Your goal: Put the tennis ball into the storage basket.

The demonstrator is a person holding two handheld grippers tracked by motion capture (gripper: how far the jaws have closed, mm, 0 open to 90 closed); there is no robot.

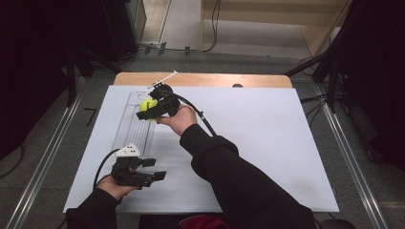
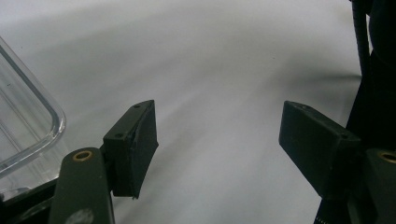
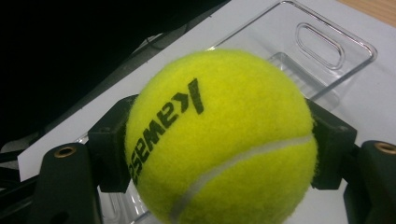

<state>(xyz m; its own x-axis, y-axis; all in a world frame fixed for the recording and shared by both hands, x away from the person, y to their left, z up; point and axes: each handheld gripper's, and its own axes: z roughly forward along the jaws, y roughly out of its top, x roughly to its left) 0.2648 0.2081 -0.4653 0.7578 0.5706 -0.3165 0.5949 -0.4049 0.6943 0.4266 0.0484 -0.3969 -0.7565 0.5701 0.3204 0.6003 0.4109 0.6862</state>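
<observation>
Pinched between both black pads of the right gripper [image 3: 219, 154]: a fuzzy yellow-green tennis ball [image 3: 219, 140], held over the clear plastic tray with a slotted handle [image 3: 322, 44] just beyond, probably for setting down inside. Printed black across the felt, tilted: "Kawas", remainder hidden by the curve. Spread wide and empty over white tabletop [image 2: 224, 70]: left gripper [image 2: 217, 149], tray corner off to its left.
</observation>
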